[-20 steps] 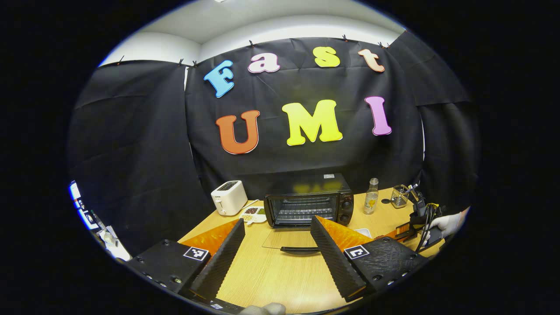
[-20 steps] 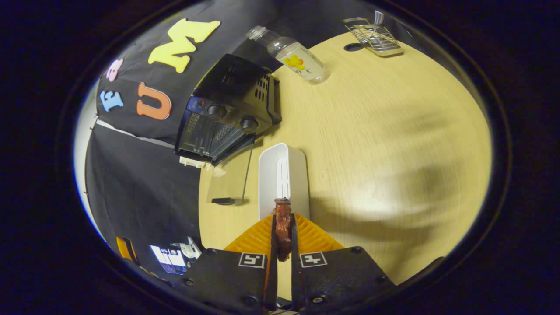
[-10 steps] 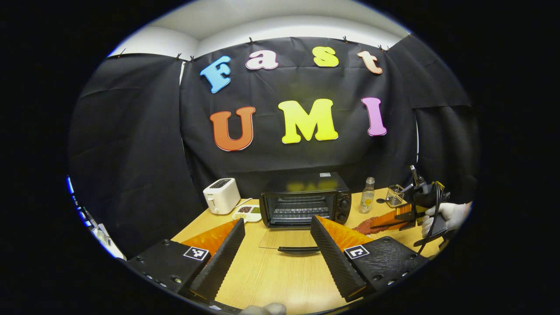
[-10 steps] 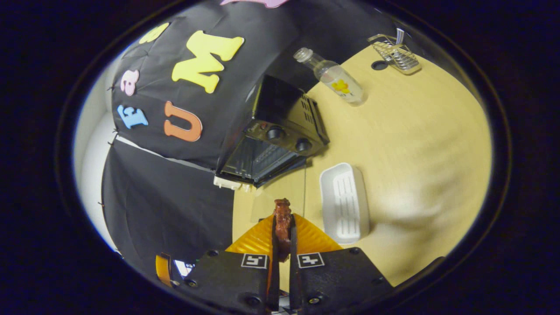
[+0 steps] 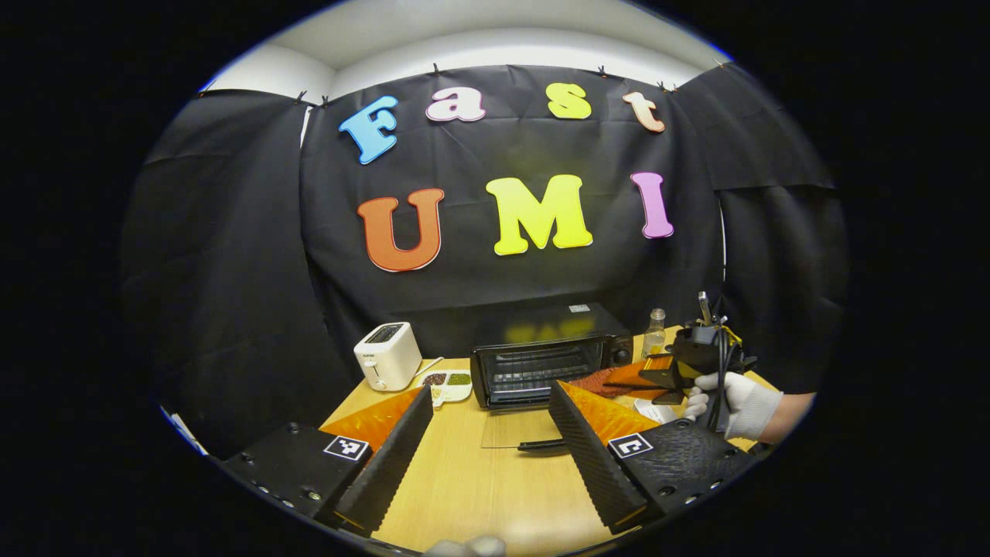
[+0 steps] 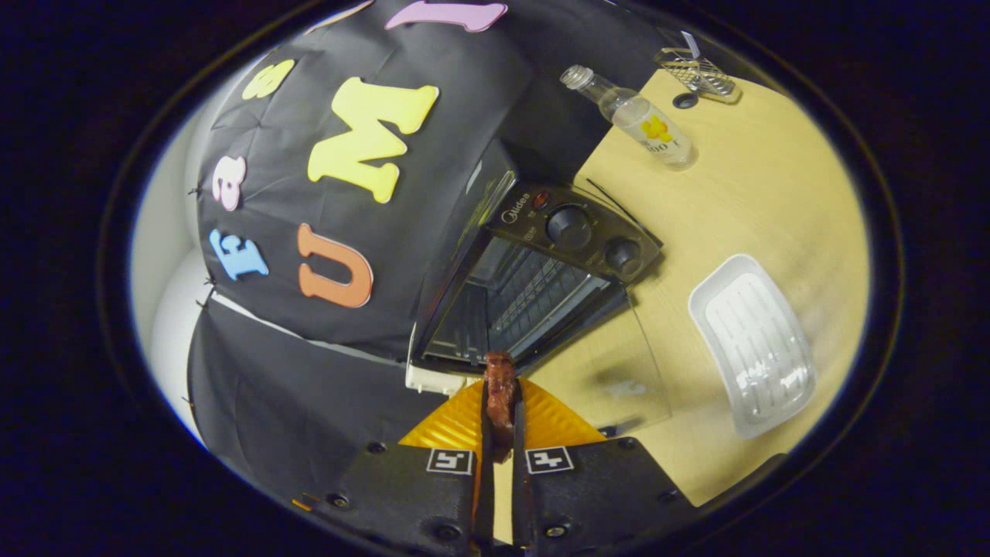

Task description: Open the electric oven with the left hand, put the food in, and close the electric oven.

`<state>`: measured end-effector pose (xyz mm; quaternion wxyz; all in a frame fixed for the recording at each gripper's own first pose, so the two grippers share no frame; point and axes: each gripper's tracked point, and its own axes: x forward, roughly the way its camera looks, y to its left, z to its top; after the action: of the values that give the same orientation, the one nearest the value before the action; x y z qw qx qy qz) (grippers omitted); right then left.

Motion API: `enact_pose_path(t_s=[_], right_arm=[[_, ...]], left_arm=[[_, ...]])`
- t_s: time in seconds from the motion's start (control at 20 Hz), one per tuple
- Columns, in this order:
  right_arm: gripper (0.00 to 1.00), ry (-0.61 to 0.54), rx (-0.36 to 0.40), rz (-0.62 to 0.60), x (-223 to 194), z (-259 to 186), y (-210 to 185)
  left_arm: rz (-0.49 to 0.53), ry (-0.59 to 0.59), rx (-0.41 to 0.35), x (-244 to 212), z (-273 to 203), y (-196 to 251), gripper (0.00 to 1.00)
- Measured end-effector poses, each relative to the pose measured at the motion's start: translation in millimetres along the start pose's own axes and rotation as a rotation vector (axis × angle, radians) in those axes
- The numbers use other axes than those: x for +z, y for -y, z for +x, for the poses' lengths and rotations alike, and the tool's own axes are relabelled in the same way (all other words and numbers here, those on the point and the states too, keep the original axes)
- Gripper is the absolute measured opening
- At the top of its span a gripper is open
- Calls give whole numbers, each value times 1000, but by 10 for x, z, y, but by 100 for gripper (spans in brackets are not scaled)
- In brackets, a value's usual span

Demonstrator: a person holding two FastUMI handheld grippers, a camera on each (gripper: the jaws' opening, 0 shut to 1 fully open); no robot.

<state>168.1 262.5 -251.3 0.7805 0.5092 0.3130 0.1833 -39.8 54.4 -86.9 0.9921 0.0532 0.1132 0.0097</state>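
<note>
The black electric oven stands at the back of the wooden table, its glass door folded down flat with the handle toward me. My left gripper hovers open in front of the door, holding nothing. My right gripper is shut on a reddish-brown piece of food, level with the oven mouth and above the lowered door. In the left gripper view that right gripper, held by a gloved hand, carries the food before the oven's right side.
A white toaster and a small dish of beans sit left of the oven. A clear bottle and a wire holder stand to its right at the back. A white ridged tray lies near the door.
My right gripper has carried the food from over the white tray leftward to the oven's open mouth. My left gripper has stayed open, drifting slightly.
</note>
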Motion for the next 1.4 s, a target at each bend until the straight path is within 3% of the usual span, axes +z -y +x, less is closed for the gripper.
enact_pose_path(t_s=[0.3, 0.6, 0.95, 1.05, 1.2, 1.25, 1.4], right_arm=[[12, 202, -15, 118, 112, 797, -20], [12, 327, -76, 162, 213, 1409, 52], [12, 398, -120, 110, 313, 1822, 124], [14, 401, -127, 68, 314, 1856, 122], [14, 411, -186, -98, 275, 1855, 150], [19, 409, -218, -164, 249, 1854, 161], [24, 403, -266, -337, 281, 1843, 99]], left_arm=[[8, -20, -41, -252, 181, -130, 96], [-15, -17, -42, -375, 281, -298, 97], [-17, -65, -20, -627, 384, -517, 97], [-24, -68, -23, -640, 424, -522, 97], [-37, -74, -36, -657, 495, -519, 97], [-38, -72, -38, -651, 514, -511, 97], [-39, -72, -47, -638, 543, -488, 97]])
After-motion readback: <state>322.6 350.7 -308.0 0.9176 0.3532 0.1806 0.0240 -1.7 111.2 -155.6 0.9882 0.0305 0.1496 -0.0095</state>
